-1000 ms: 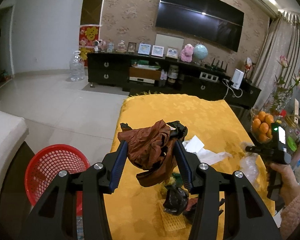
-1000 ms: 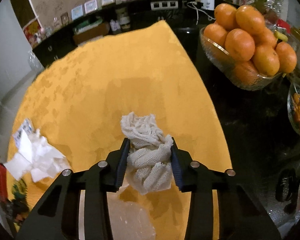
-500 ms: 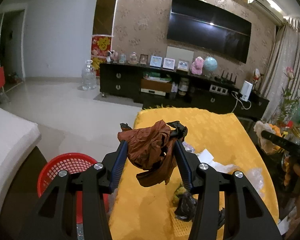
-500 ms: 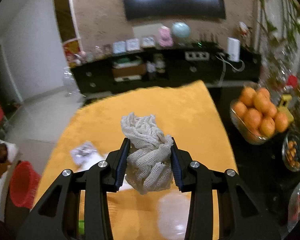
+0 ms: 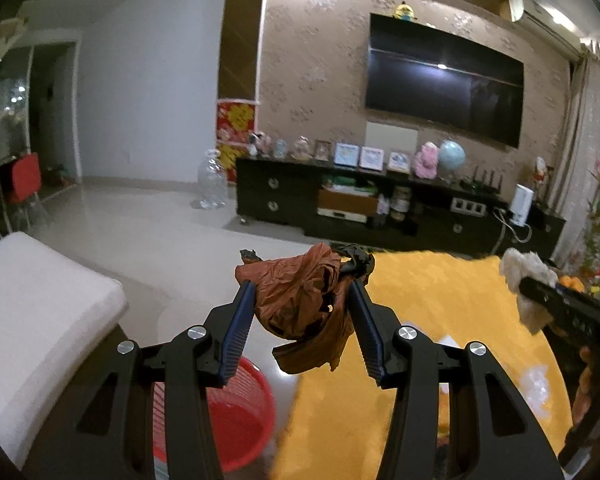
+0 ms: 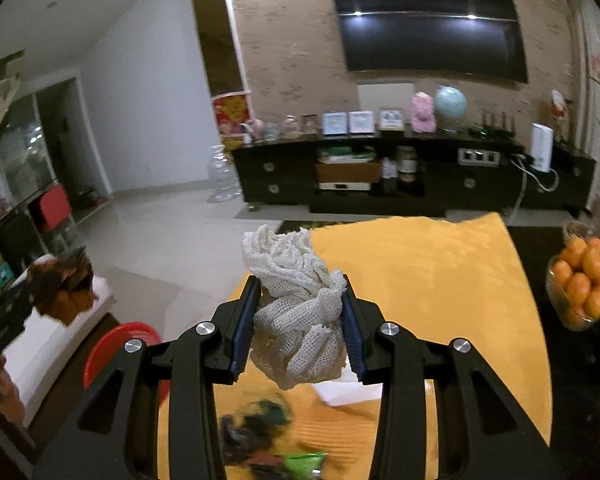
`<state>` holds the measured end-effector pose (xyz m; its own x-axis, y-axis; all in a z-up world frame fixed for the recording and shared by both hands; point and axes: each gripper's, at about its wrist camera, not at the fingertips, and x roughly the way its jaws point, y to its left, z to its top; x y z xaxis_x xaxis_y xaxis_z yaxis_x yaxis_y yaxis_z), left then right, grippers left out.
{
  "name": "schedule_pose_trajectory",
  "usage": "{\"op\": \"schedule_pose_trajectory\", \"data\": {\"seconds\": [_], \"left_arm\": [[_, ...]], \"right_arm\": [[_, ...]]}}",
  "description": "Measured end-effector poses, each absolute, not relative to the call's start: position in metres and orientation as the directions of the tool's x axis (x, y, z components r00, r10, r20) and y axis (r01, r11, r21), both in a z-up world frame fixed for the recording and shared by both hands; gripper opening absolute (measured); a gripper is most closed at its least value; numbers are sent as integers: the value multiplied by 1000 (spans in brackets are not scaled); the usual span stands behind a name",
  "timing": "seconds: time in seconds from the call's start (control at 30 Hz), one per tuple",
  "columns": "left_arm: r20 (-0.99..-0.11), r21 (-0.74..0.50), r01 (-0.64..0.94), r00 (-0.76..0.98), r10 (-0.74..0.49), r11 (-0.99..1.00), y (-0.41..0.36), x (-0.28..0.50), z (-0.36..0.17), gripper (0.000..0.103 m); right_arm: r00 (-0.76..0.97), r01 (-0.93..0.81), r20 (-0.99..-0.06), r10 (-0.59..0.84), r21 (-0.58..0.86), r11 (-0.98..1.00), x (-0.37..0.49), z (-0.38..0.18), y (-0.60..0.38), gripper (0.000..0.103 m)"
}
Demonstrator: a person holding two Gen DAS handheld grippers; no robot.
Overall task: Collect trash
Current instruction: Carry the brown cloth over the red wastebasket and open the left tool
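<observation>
My left gripper (image 5: 304, 288) is shut on a crumpled brown plastic bag (image 5: 304, 300) with a black knot, held in the air above the table's left edge. The red mesh basket (image 5: 236, 412) sits on the floor below it, partly hidden by the fingers. My right gripper (image 6: 300, 284) is shut on a wad of white foam netting (image 6: 300, 308), raised over the yellow tablecloth (image 6: 428, 272). In the left wrist view the right gripper and its netting (image 5: 524, 276) show at the right edge. In the right wrist view the brown bag (image 6: 64, 288) and the red basket (image 6: 116, 344) appear at the left.
Dark and green scraps (image 6: 268, 440) and white paper (image 6: 348, 392) lie on the tablecloth near the front. A glass bowl of oranges (image 6: 584, 280) stands on the black table at the right. A white cushion (image 5: 32, 320) lies left of the basket. A black TV cabinet (image 5: 380, 208) stands across the floor.
Both grippers have risen with their loads. The right gripper swung up and left from low over the cloth; the left lifted and drifted left toward the basket.
</observation>
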<state>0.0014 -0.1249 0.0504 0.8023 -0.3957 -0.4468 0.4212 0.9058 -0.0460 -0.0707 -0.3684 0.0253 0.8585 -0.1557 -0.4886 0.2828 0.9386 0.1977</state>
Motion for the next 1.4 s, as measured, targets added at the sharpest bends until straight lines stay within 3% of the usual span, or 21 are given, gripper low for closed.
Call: {"op": "schedule_pose_trajectory", "data": {"seconds": [0.53,1.4], "left_arm": [[-496,-119,295,809,-314,948,-58,46,29,47],[-637,-38,207,748,-183,978,-15,75,-24,47]], "right_arm": [[862,154,-502,-72,123,980,-17,32,-295,38],[771,-78,-616,162,161,984,46,-18,-203,38]]}}
